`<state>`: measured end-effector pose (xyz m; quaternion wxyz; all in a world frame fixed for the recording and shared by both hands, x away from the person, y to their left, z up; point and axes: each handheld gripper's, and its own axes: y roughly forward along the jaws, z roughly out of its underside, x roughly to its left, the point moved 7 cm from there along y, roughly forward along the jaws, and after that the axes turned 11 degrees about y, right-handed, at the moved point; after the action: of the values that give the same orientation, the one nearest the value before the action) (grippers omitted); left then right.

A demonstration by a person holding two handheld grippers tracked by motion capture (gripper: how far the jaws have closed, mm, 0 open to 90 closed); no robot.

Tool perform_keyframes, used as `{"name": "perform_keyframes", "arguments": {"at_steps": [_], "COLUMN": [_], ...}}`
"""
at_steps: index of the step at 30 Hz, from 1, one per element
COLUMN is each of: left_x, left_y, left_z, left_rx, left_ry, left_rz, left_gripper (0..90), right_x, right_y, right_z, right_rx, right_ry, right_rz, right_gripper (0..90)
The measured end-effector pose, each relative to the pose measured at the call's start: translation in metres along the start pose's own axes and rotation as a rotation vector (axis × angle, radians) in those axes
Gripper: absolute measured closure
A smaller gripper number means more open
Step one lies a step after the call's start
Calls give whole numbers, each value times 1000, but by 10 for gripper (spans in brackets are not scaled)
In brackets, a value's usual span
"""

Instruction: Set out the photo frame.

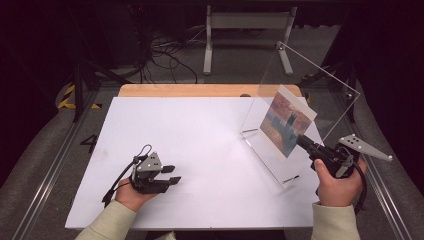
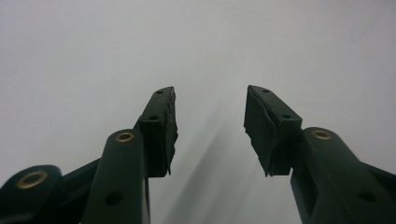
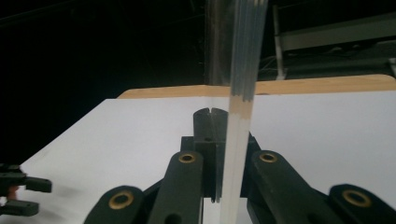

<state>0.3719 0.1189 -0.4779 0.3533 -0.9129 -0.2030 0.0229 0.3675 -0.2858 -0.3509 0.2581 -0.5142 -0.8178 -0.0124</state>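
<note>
Closed on the near edge of the thin picture card printed in orange and blue (image 1: 285, 122), the right black two-jaw gripper (image 1: 301, 141), with the card lying against the leaning clear acrylic frame stand (image 1: 320, 85) at the right side of the white table top (image 1: 200, 130). Resting open and empty on the table, well apart, the left black gripper (image 1: 172, 174). Probably a risk of creasing the card if pushed at an angle, and of sliding or tipping the light stand, with nothing steadying it.

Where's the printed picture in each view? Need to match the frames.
High view: the printed picture stands right of centre inside the clear acrylic stand, the right gripper pinching its near edge.
Left gripper view: not in it.
Right gripper view: edge-on, a pale vertical strip at centre.
Shared landmark: white table.
</note>
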Motion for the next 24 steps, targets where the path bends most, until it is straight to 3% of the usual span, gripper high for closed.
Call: {"name": "perform_keyframes", "arguments": {"at_steps": [5, 9, 18, 21, 24], "left_x": [0, 0, -1, -1, -2], "left_y": [-3, -8, -23, -26, -36], "left_z": [3, 7, 24, 27, 35], "left_rx": [0, -3, 5, 5, 0], "left_ry": [-4, -21, -57, -66, -87], "left_rz": [-7, -24, -64, -73, -92], "left_gripper": [540, 542, 544, 544, 542], "right_x": [22, 42, 87, 104, 123], "right_y": [4, 16, 53, 65, 78], "right_z": [-3, -1, 14, 21, 31], "right_rx": [-5, 15, 94, 138, 175], "right_ry": [-6, -54, -126, -139, -184], "right_rz": [-105, -178, -350, -422, -515], "right_gripper": [853, 852, 852, 852, 851]}}
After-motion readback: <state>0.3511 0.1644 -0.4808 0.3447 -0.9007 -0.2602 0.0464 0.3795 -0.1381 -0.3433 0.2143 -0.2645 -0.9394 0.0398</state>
